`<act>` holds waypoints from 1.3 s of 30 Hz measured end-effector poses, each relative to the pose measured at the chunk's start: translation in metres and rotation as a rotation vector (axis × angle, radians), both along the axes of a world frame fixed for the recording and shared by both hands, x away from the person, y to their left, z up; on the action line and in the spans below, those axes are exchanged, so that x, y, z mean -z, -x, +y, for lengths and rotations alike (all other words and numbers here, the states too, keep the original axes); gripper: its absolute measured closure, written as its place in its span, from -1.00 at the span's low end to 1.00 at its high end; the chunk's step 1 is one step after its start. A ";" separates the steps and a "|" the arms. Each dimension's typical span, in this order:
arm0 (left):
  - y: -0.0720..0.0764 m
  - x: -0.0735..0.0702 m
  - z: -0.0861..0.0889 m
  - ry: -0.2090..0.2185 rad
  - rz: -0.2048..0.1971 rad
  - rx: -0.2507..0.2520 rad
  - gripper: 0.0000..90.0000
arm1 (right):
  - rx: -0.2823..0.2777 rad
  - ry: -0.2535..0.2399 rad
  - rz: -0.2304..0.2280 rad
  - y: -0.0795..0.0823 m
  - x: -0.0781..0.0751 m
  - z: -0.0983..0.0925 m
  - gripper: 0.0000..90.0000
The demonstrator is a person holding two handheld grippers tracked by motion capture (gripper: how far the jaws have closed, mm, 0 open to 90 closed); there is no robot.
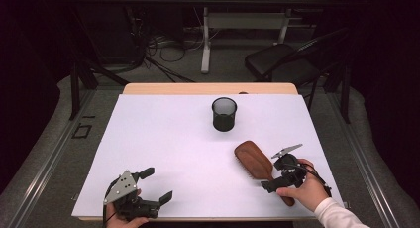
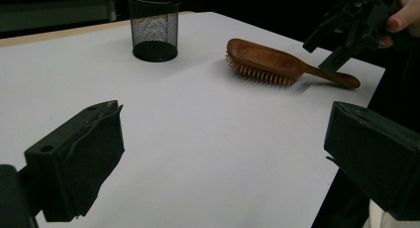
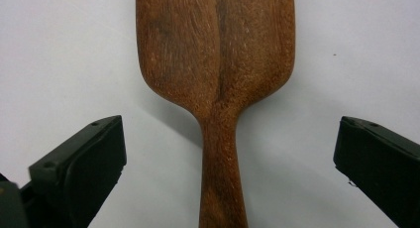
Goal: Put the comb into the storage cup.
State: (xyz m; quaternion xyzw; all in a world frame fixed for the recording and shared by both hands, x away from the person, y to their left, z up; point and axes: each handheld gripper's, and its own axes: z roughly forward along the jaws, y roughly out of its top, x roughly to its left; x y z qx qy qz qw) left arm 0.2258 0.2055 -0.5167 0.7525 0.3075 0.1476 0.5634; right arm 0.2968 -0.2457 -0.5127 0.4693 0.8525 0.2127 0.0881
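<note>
Hairbrush [image 1: 254,160] of dark wood lies in the lower right part of the high view, on the white table [image 1: 188,143], bristles down and its handle pointing toward the lower right corner. The right gripper [image 1: 280,178] hangs over this handle – its jaws stand wide apart, released, one on each side of the handle, and they do not touch the wood. In the right gripper view the handle runs up the middle of the frame between the two black jaws, and the broad back of the brush is at the top. A hand [image 1: 302,191] with a white sleeve holds this gripper.

The left gripper [image 1: 153,186] is at the lower left of the high view, near the front edge of the table, well apart from the brush. Its jaws are also spread open and hold nothing. In the left gripper view the brush is at the upper right, and a black mesh cup [image 2: 152,25] stands upright at the top, left of center – apart from the brush.
</note>
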 end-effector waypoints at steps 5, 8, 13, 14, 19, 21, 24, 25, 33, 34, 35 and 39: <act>0.000 0.000 0.000 -0.002 0.000 0.005 -0.96 | -0.003 0.030 0.018 -0.003 0.004 0.002 -0.99; 0.000 0.000 0.000 -0.002 0.000 0.004 -0.96 | 0.005 0.036 0.030 -0.005 0.007 0.002 -0.98; 0.000 0.000 0.000 -0.001 -0.001 0.002 -0.96 | 0.013 0.022 0.034 -0.006 0.011 0.001 -0.95; 0.000 0.000 0.000 -0.003 -0.002 -0.001 -0.96 | 0.013 0.022 0.034 -0.006 0.011 0.001 -0.95; 0.000 0.000 0.000 0.003 -0.001 0.002 -0.96 | 0.005 0.040 0.030 -0.007 0.011 0.002 -0.89; 0.000 0.000 0.000 -0.002 0.000 -0.002 -0.96 | -0.002 0.057 0.040 -0.007 0.010 0.002 -0.84; 0.000 0.000 0.000 -0.002 -0.001 0.002 -0.96 | -0.005 0.033 0.010 -0.008 0.014 0.003 -0.77; 0.000 0.000 0.000 -0.002 -0.001 0.002 -0.96 | -0.019 0.070 0.040 -0.008 0.011 0.003 -0.67; 0.000 0.000 0.000 -0.002 -0.001 0.003 -0.96 | -0.038 0.055 0.030 -0.009 0.015 0.006 -0.51; 0.000 0.000 0.000 0.001 -0.002 0.003 -0.96 | -0.037 0.068 0.039 -0.009 0.014 0.007 -0.48; 0.000 0.000 0.000 0.001 -0.002 0.004 -0.96 | -0.035 0.051 0.039 -0.009 0.015 0.009 -0.44; 0.000 0.000 0.000 -0.003 0.000 0.004 -0.96 | -0.046 0.065 0.044 -0.010 0.016 0.009 -0.37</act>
